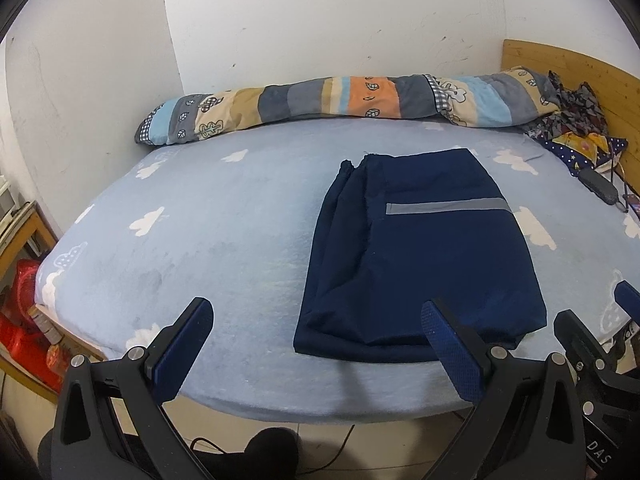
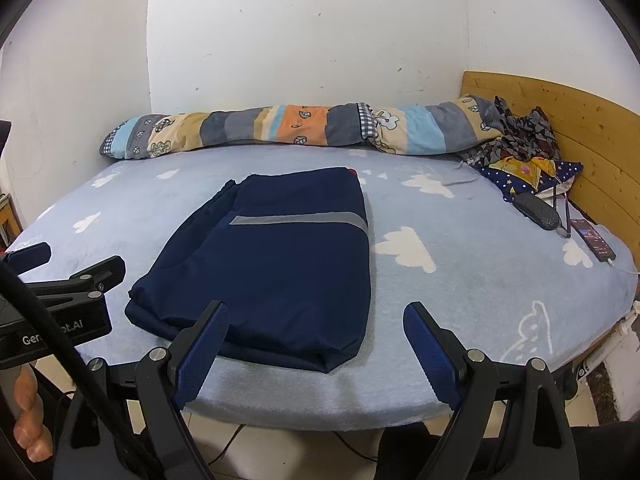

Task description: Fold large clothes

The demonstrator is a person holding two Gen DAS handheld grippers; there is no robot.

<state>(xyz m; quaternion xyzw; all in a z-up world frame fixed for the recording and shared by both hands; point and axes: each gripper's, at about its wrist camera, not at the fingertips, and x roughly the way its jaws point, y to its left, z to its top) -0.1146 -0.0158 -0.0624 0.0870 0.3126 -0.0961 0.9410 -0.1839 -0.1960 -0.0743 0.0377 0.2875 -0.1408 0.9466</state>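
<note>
A navy blue garment [image 1: 420,252] with a grey stripe lies folded into a flat rectangle on the light blue cloud-print bed sheet [image 1: 208,232], near the front edge. It also shows in the right wrist view [image 2: 272,264]. My left gripper [image 1: 316,344] is open and empty, held just in front of the garment's near left corner. My right gripper [image 2: 316,344] is open and empty, in front of the garment's near right corner. Neither touches the cloth. The right gripper's body shows at the left view's right edge [image 1: 600,344].
A rolled patchwork quilt [image 2: 288,128] lies along the wall at the back. Patterned cloths [image 2: 524,148], a dark case [image 2: 538,210] and a phone [image 2: 592,238] lie at the right by the wooden headboard [image 2: 560,120]. Red items [image 1: 28,320] sit on shelves left of the bed.
</note>
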